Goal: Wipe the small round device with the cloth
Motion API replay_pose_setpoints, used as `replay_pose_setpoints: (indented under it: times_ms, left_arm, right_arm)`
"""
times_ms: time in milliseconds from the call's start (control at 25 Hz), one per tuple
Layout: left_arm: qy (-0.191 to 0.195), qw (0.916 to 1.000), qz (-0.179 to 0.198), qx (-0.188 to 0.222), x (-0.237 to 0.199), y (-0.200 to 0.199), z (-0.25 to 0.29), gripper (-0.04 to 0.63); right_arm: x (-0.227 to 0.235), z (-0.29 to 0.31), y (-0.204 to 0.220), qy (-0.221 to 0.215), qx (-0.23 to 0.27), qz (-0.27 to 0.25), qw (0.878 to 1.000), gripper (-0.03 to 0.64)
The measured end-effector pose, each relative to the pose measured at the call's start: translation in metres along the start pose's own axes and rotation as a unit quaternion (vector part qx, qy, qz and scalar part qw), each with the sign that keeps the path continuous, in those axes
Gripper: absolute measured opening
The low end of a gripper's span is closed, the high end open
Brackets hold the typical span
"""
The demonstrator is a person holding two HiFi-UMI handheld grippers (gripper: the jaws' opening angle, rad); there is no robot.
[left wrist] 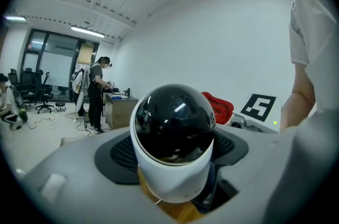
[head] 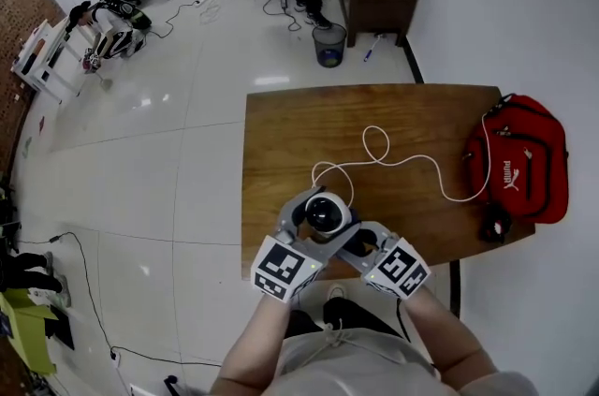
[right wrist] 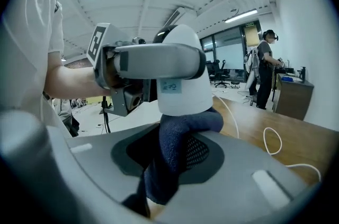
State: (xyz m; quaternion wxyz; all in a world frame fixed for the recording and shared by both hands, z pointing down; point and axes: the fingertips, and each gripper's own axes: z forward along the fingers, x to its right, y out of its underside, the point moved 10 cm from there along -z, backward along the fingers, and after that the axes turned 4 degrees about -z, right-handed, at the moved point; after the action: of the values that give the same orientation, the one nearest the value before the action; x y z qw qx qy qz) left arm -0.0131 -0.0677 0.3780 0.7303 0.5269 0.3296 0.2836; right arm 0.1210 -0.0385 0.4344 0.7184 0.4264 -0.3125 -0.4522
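the left gripper point(head: 314, 229) grasps the small round device point(head: 326, 212) by its white body, black dome showing between the spread jaws, at the wooden table's point(head: 412, 118) 6 o'clock edge. the right gripper point(head: 360, 242) is clenched on a dark blue cloth point(right wrist: 177, 149), which touches the device's base from 5 o'clock. a white cable point(head: 393, 162) runs toward a red bag point(head: 524, 160) at 3 o'clock.

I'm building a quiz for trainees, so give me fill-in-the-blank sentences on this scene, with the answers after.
The left gripper is clamped on the small round device, whose glossy dome is ____.
The right gripper pinches a dark ____ cloth against the device's base.
A ____ bag lies at the right end of the wooden table.
Missing words: black, blue, red.
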Motion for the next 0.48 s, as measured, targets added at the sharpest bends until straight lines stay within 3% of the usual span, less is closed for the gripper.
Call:
replay_pose_setpoints:
  times_ms: [160,320,400,480]
  left_arm:
    - [0.014,0.9998,-0.010,0.006,0.005,-0.002,0.002,0.374]
    - [0.028,0.9996,0.008,0.002,0.016,-0.005,0.008,0.374]
    - [0.035,0.9993,0.015,0.002,0.019,-0.006,0.009,0.374]
    - [0.040,0.9991,0.015,0.005,0.022,-0.008,0.008,0.374]
  right_arm:
    - [-0.016,-0.007,-0.001,-0.024,0.006,-0.032,0.999,0.110]
    - [-0.041,-0.008,0.005,-0.074,-0.002,-0.100,0.992,0.109]
    - [-0.047,-0.006,0.011,-0.075,-0.017,-0.119,0.990,0.110]
    - [-0.042,-0.005,0.017,-0.057,-0.022,-0.101,0.993,0.110]
